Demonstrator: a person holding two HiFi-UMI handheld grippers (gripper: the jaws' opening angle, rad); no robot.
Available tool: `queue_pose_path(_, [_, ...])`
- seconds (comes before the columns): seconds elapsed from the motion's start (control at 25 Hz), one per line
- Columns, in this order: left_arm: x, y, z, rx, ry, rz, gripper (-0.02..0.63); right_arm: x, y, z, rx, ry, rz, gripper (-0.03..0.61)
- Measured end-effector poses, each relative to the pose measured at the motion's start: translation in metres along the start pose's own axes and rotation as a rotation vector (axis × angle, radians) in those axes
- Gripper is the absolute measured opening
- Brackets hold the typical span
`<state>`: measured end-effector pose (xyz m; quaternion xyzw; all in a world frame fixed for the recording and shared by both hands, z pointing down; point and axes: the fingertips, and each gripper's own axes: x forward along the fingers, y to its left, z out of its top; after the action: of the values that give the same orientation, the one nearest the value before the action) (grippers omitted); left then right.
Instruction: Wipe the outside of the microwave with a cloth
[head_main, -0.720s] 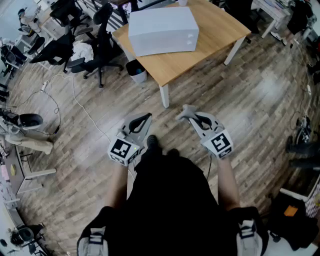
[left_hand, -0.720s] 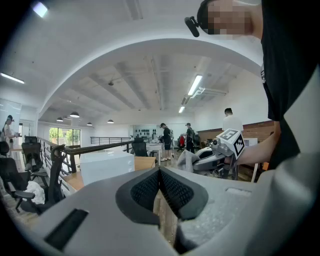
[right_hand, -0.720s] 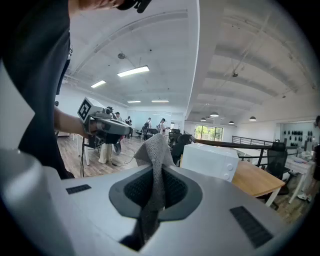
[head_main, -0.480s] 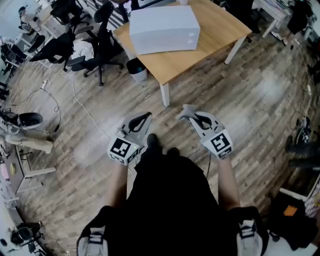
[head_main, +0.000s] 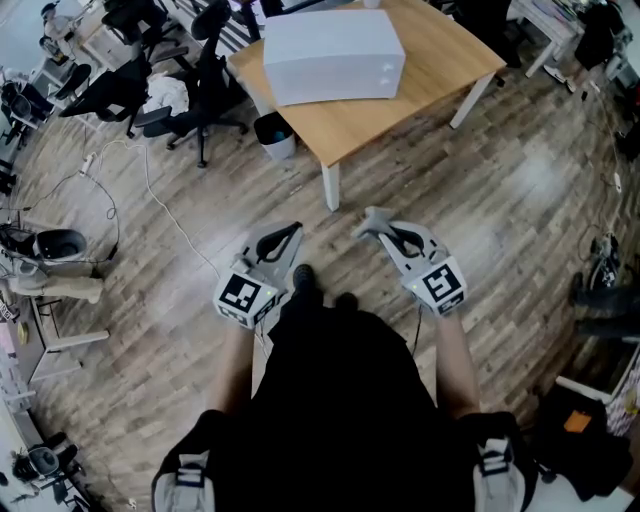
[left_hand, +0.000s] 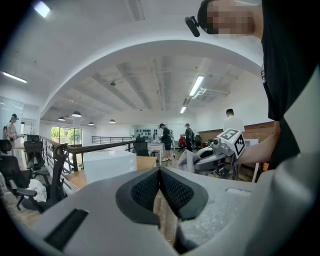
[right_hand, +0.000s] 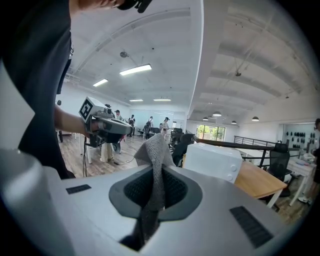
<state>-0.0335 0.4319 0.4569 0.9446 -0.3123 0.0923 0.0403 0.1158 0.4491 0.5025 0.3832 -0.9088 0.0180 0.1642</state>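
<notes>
The white microwave (head_main: 333, 55) stands on a wooden table (head_main: 420, 90) some way ahead of me; it also shows as a white box in the left gripper view (left_hand: 109, 164) and the right gripper view (right_hand: 215, 161). My right gripper (head_main: 372, 222) is held at waist height over the floor, shut on a grey cloth (right_hand: 154, 150) that sticks up between its pads. My left gripper (head_main: 284, 234) is beside it, shut with nothing between its pads (left_hand: 172, 187). Both are well short of the microwave.
Wood-plank floor lies between me and the table. Black office chairs (head_main: 205, 80) and a small bin (head_main: 275, 140) stand left of the table. A white cable (head_main: 165, 215) trails across the floor at left. People stand far off in the room (left_hand: 166, 140).
The head view has shifted very slightly, so the table sits a touch higher in it. Both grippers hold the same pose and the cloth stays pinched.
</notes>
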Motion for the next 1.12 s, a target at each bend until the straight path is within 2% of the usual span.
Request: queue_pose_path(1.12, [0.007, 0.034, -0.002, -0.011, -0.019, -0.023, 0.002, 0.031, -0.003, 0.007, 0.000, 0.012, -0.015, 0.014])
